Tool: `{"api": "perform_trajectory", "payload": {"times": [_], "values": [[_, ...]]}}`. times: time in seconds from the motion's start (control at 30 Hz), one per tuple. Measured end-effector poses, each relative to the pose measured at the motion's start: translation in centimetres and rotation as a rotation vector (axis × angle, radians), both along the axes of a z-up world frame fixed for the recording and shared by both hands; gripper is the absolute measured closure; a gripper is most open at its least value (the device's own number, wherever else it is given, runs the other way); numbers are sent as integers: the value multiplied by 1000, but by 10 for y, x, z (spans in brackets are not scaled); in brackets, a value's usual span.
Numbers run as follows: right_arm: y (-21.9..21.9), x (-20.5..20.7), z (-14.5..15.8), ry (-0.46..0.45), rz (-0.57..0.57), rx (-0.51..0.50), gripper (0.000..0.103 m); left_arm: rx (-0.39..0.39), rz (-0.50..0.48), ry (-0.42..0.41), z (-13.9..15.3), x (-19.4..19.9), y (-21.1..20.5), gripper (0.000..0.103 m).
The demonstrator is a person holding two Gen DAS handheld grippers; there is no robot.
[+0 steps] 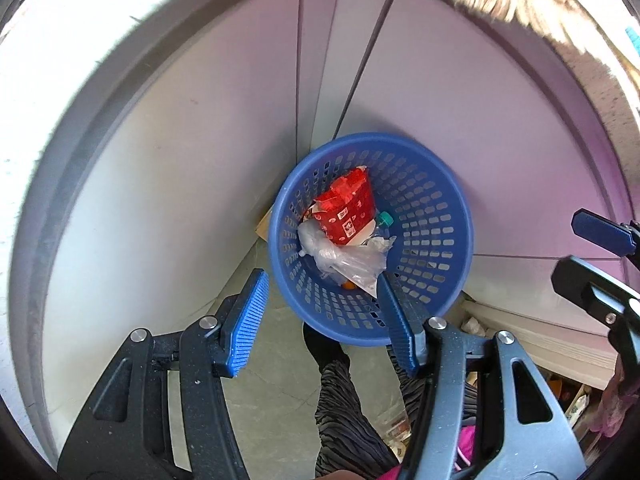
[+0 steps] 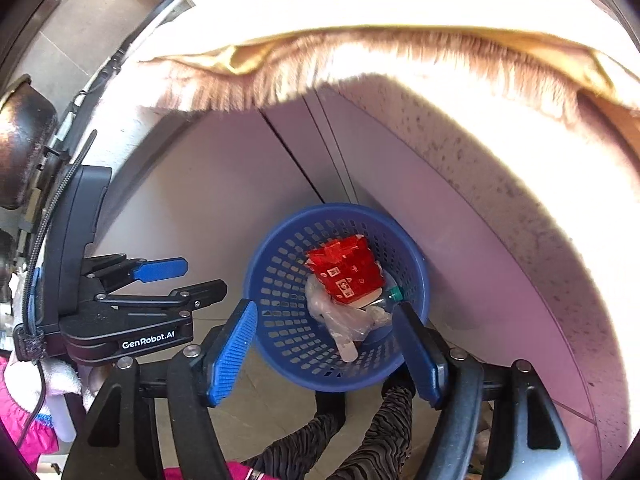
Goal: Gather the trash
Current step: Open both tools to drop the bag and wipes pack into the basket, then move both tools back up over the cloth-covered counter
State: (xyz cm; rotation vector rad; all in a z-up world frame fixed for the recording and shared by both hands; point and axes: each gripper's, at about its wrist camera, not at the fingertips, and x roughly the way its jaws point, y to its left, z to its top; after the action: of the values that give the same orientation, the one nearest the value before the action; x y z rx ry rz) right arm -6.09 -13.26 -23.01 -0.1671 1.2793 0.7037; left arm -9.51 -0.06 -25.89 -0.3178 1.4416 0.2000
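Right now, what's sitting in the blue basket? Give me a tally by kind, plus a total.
Red printed carton: 1
Clear crumpled plastic bag: 1
Clear bottle with green cap: 1
Small orange scrap, barely visible: 1
Total: 4 visible in the blue basket; anything beneath them is hidden.

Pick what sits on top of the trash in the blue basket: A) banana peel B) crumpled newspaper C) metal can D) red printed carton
D: a red printed carton lies uppermost in the blue basket, over clear plastic wrap and a green-capped bottle.
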Motion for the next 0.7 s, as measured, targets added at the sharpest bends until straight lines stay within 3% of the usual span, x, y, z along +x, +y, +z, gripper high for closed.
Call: {"api": "perform_trajectory", "payload": {"times": [0.2,0.3,0.53,0.7], "values": [[-11,0,30,2,29,80,25,-15,17,-35,23,-5,6,45],[-20,2,50,-3,32,136,17,-23,30,-59,37,-7,9,45],[-42,15,98,-50,31,223,15,-17,38,-137,82,2,13,45],[-56,37,129,-107,3,257,14,0,46,-220,118,19,14,35]]}}
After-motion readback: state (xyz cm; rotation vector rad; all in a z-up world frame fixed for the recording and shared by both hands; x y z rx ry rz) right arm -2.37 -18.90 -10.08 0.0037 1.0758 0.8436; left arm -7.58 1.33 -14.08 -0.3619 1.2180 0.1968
